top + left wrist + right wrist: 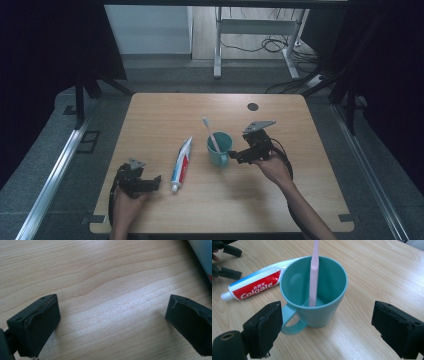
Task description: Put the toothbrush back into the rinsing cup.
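Right claw (324, 327) is spread wide for me, both black jaws well apart and nothing gripped between them. Straight ahead in the right gripper view sits the teal mug (317, 293), upright on the counter (374, 270), its handle (290, 322) turned toward my near-left jaw and just beside it, though I can't say they touch. A pink toothbrush (313, 275) stands inside the mug, leaning against the rim with its lower end on the mug's floor. Behind the mug lies the toothpaste tube (255, 285), flat on the wood, white cap end toward the left edge of that view, red panel facing up.

From the high view, the right claw (235, 156) is just beside the mug (219, 148) on its right side, my right hand (272, 165) behind it. The toothbrush (210, 134) pokes up out of the mug, tilted toward the far left. The toothpaste tube (181, 164) lies to the left of the mug, apart from it, cap toward me.

Over on the left, the left claw (152, 182) rests near the front edge of the counter (165, 115), close to the tube's cap end. In the left gripper view that claw (112, 322) is also wide open, holding nothing, just bare wood grain between the jaws, with a sliver of the tube (203, 255) at the top right corner.
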